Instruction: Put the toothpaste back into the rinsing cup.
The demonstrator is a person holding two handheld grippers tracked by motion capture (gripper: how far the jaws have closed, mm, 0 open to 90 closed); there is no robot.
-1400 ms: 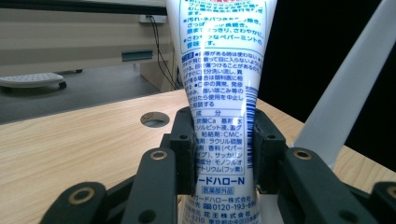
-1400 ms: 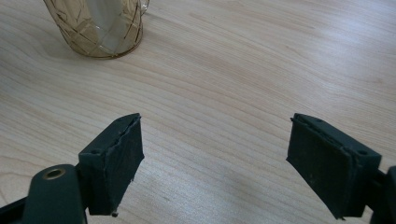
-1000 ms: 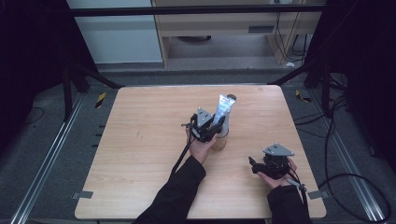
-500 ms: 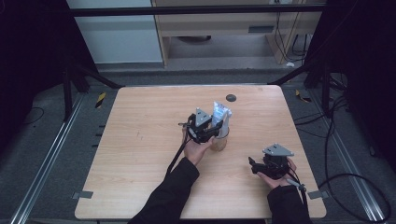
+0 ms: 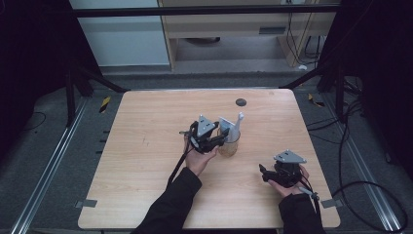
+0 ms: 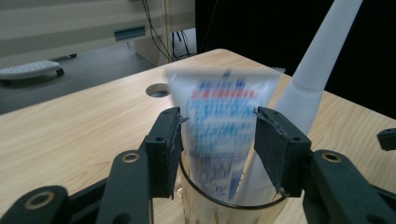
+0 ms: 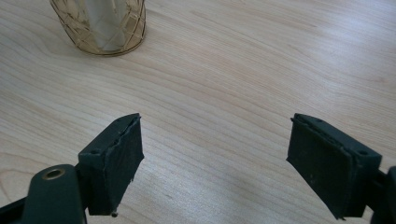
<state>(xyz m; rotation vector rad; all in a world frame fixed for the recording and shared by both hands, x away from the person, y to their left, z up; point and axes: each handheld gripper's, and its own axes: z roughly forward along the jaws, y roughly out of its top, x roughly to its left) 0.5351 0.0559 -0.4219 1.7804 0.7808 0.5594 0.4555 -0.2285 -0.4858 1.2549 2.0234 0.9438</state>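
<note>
Nearest the person, the right gripper (image 5: 265, 173) rested low over the table (image 5: 146, 146) with its jaws spread wide and nothing between them. Farther out, the left gripper (image 6: 217, 133) had just been opening around the toothpaste tube (image 6: 222, 126); the tube stood between the pads, seemingly free of them. Backing straight off would likely avoid tipping the glass cup (image 5: 229, 146). The tube stood in that cup near the table's middle, long axis roughly upright, flat crimped end up, beside a white pointed item (image 6: 317, 60) leaning away.
</note>
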